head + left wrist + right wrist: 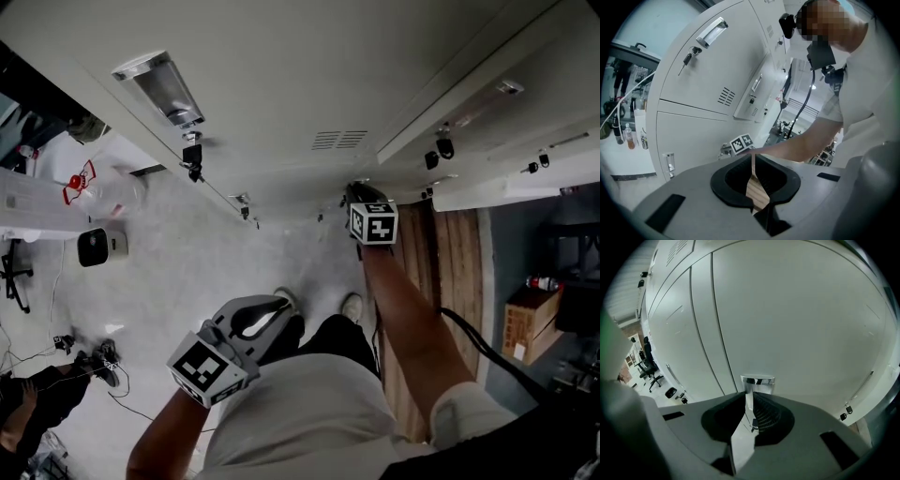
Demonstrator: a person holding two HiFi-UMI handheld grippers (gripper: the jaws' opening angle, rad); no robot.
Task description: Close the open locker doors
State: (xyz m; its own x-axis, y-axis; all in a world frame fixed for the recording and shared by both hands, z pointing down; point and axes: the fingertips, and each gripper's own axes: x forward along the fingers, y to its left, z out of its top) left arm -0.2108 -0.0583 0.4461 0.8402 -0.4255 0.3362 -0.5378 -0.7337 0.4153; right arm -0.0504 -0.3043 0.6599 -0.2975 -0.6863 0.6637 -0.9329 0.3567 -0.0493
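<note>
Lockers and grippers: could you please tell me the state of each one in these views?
Left gripper: shut, nothing held.
Right gripper: shut on chrome handle.
Keyed door: closed, key in the lock.
Far door: swung open.

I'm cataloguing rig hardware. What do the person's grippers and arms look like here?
Both the left gripper and right gripper are grey moulded shells, black around the jaws, each bearing black-and-white square markers. The person wears a pale short-sleeved shirt.
</note>
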